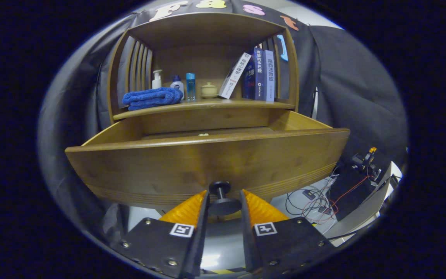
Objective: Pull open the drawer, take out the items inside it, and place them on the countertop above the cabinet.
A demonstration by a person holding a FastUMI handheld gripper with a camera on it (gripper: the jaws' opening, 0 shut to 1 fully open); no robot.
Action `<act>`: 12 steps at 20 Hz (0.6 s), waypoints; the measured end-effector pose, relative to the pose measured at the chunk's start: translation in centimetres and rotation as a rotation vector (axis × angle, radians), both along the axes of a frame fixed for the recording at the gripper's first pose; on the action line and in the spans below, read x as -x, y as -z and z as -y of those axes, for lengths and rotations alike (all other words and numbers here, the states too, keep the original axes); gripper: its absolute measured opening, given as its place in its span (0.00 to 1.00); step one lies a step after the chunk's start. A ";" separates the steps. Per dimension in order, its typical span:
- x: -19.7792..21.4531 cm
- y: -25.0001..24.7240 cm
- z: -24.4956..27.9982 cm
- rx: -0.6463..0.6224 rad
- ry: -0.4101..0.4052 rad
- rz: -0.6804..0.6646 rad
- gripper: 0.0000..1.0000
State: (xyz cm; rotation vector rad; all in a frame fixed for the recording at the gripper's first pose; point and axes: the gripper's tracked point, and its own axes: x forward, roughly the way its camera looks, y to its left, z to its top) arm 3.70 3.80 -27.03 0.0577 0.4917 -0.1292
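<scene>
Gripper view shows the gripper [224, 197] with its jaws closed narrowly on the dark knob [223, 201] of the drawer [207, 162], which stands pulled open below the countertop [207, 104] carrying a blue towel [151, 97], bottles [176, 83] and books [254, 75].

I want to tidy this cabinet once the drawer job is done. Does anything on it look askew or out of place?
One white book on the shelf leans against the upright blue books; the rest stands straight. The drawer is pulled out, with the gripper fingers either side of its knob.
</scene>
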 end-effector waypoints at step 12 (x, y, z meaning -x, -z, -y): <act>-0.4 -10.3 5.4 0.125 0.229 0.176 0.58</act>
